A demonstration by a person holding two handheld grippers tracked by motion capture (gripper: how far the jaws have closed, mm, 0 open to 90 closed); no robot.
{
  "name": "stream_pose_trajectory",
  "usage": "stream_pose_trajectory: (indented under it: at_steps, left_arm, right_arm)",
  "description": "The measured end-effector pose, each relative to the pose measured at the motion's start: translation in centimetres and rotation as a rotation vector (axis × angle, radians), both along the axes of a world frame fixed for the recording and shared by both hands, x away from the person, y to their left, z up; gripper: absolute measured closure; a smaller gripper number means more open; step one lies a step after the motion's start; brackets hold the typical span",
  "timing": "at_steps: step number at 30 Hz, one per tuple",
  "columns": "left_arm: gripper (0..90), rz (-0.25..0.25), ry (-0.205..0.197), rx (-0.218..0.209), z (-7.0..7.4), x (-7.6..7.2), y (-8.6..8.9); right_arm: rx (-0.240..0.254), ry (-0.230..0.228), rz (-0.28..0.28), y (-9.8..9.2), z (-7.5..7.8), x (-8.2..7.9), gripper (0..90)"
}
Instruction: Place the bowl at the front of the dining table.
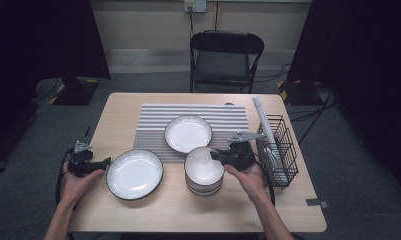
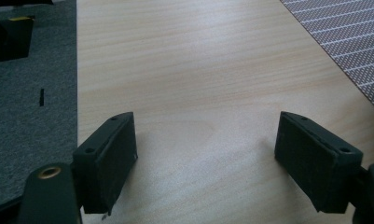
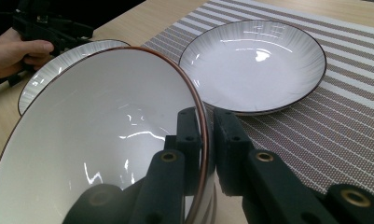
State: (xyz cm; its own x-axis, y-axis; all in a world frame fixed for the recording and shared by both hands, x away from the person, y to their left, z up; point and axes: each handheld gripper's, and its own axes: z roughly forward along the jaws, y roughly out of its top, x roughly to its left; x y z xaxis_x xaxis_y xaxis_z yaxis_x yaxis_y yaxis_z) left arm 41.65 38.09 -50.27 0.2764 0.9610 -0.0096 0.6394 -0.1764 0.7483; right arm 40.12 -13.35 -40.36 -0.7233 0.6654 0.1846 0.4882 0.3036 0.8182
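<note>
Right tool (image 3: 207,140): jaws closed on the rim of the top bowl (image 3: 96,140), one pad inside the wall, the other outside. The bowl sits on a stack (image 1: 204,184) directly left of this tool in the high view, on bare desk (image 1: 188,210) at the near edge of the striped mat (image 1: 153,125). A plate (image 3: 254,63) lies on the mat just beyond the tool's tips. A wire rack (image 1: 279,150) stands close on its right.

Left tool (image 2: 205,158): jaws wide apart, nothing between them, only desk surface beneath. A second plate (image 1: 134,173) lies just right of it, apart from the tips.
</note>
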Motion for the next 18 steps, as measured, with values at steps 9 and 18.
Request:
stream_pose_trajectory:
  at_steps: [9, 18]
  left_arm:
    - [20.2, 0.000, 0.002, 0.001, 0.01, 0.01, 0.00]
    - [19.8, -0.001, 0.001, 0.001, 0.01, 0.06, 0.00]
  right_arm:
    - [0.023, 0.010, -0.022, -0.18, 0.21, 0.09, 82.0]
    - [0.046, 0.021, -0.031, -0.30, 0.52, 0.19, 82.0]
